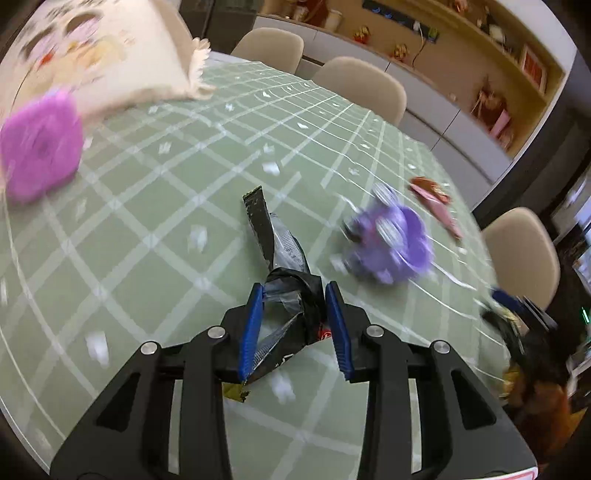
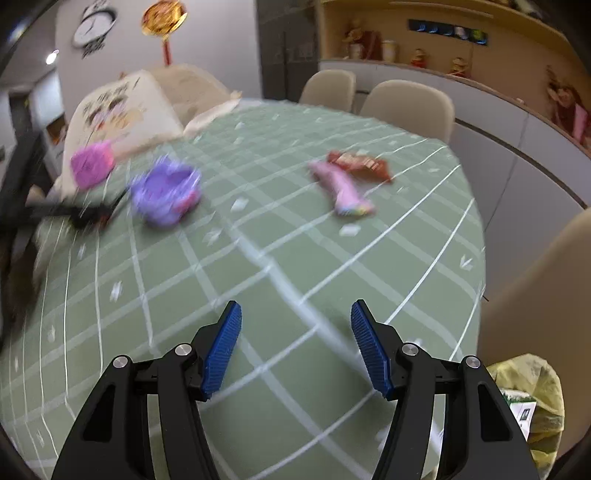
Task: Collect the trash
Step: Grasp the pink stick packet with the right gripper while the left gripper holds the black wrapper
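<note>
Clamped in the left tool [image 1: 294, 295], a light, crinkly black wrapper [image 1: 282, 266] trails toward 12 o'clock over the counter [image 1: 147, 221], while the right tool [image 2: 296, 314] gapes wide, holding nothing.

No legible text, brand, number or label appears in either view. The black wrapper [image 1: 284, 258] clamped in the left gripper [image 1: 294, 325] shows a red and white mark, too small and creased to read. The cushion [image 2: 122, 107] print and the wall clock [image 2: 94, 26] face are blurred. The red wrapper [image 2: 360, 164] carries unreadable lettering.
</note>
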Tool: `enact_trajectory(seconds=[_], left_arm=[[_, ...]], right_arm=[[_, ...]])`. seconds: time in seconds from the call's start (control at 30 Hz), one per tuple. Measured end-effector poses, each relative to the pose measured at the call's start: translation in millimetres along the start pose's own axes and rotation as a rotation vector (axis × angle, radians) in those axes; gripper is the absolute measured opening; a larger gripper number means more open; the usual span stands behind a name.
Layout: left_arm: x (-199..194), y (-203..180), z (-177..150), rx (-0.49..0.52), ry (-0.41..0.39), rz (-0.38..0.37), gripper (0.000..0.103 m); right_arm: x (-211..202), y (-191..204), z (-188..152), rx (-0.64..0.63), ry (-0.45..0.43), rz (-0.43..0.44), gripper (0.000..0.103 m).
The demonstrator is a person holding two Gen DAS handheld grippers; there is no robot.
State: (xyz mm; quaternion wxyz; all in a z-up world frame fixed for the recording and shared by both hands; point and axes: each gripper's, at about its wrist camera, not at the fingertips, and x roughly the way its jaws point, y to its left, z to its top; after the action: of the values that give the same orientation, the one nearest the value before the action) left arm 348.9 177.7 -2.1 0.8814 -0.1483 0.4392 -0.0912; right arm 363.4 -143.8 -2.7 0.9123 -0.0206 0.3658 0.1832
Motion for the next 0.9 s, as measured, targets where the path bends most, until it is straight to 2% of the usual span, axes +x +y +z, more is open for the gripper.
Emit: enact_trajectory(seconds=[0.07,0.17,0.27,0.4,0.57,0.67,0.7,0.83,0.9], left_arm=[[-6.1,-6.1,-12.6,-0.011,-0.005,0.001,0.033],[-14.5,-21.5,-17.4,0.052,-0.040,-0.001,0.033],[-22.4,-33.2,-19.3,0.133,-0.090,0.024,0.033],[-18.5,-25.0,-16.5,0.078,-0.033,-0.070,0.033],[-23.8,-17.3,-16.8,0.050,-0.034,-0.072,0.033],[-25.9,-12.0,-16.5,0.035,-0.033,-0.067,0.033],[-26.3,-10.8,-16.8,0.036,-0.033,-0.066,0.033],[-26.0,-13.7,-17.9,0.051,-0.034,-0.063,0.033],[-24.5,-13.9,-17.9,0.055,-0.034,-0.053,0.033]], right_arm=[[5.9,-8.5,13.5,0.044,-0.019,0.025,0.058],[31.9,-19.2,40.6,0.101,0.015,0.023,0.058],[56.2,-16.8,64.8,0.064,0.032,-0.045,0.058],[86.4,-19.0,88.0,0.041,0.060,-0.136,0.058],[108.3,-24.0,95.7,0.091,0.113,-0.127,0.055],[109.7,-15.3,93.8,0.055,0.132,-0.141,0.042],[108.4,-10.8,93.6,0.025,0.135,-0.141,0.029],[94.7,16.0,85.6,-0.103,0.124,-0.201,0.019],[82.4,29.1,79.1,-0.134,0.119,-0.186,0.019]])
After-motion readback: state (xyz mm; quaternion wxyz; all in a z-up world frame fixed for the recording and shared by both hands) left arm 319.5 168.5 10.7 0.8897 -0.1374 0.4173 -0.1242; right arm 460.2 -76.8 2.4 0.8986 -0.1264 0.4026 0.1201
